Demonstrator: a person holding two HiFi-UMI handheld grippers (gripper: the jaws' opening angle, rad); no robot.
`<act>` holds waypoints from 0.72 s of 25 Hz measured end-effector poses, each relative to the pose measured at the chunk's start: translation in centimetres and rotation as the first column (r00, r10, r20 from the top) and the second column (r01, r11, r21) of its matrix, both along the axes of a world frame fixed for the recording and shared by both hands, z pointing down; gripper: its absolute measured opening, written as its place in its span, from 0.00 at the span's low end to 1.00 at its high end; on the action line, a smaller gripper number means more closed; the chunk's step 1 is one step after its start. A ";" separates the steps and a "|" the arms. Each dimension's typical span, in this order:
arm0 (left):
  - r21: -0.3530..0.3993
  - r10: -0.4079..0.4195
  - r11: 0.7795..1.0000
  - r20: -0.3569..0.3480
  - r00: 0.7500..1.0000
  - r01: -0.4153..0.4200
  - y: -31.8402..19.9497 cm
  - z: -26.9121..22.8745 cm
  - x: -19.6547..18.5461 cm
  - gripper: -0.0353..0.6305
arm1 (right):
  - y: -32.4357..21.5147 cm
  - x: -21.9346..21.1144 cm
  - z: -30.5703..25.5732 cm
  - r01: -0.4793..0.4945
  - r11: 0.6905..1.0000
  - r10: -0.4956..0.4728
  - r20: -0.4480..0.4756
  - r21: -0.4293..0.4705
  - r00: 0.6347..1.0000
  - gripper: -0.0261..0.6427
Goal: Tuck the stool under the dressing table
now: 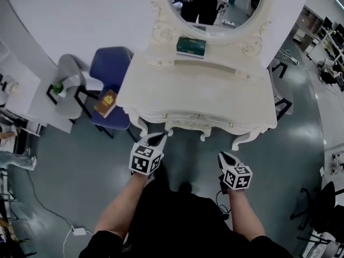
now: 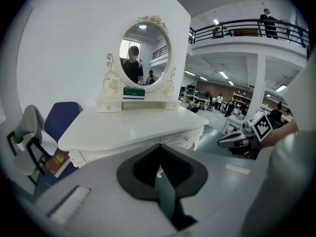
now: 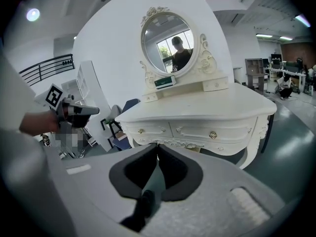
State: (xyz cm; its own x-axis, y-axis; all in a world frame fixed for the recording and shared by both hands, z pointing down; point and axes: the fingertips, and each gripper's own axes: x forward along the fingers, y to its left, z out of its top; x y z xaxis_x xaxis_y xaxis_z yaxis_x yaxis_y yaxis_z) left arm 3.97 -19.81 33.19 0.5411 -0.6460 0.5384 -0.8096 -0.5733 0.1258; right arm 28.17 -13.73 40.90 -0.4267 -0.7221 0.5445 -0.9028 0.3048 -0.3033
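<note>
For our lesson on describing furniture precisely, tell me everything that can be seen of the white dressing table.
The dressing table is cream-white and glossy, like painted wood, and stands upright with its back to the white wall. Its bare top has a curved front edge. Below are drawers with small gold knobs, a carved scalloped apron and curved legs on the grey floor. At the back, an oval mirror in an ornate frame rises above a low shelf, on which a green box lies.

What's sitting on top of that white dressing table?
An oval mirror in a carved frame, with a green box lying at its foot. Whatever stands behind the mirror is hidden.
</note>
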 end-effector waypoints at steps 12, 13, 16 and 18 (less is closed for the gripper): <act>0.060 -0.023 0.998 -0.109 0.994 0.030 -7.6 -5.6 -5.0 0.08 | -7.7 -4.0 -6.6 0.005 0.996 -0.004 -0.017 0.087 1.000 0.06; 0.067 -0.020 0.997 -0.117 0.993 0.028 -8.4 -6.0 -5.5 0.08 | -8.7 -5.1 -7.6 0.013 0.994 -0.012 -0.010 0.106 1.000 0.06; 0.095 -0.001 0.995 -0.136 0.991 0.014 -10.9 -7.4 -6.8 0.08 | -11.7 -8.3 -10.5 0.032 0.986 -0.031 -0.005 0.166 0.999 0.06; 0.112 0.012 0.994 -0.139 0.990 0.003 -12.6 -8.3 -7.7 0.08 | -13.2 -10.3 -12.4 0.048 0.977 -0.045 -0.018 0.208 0.999 0.06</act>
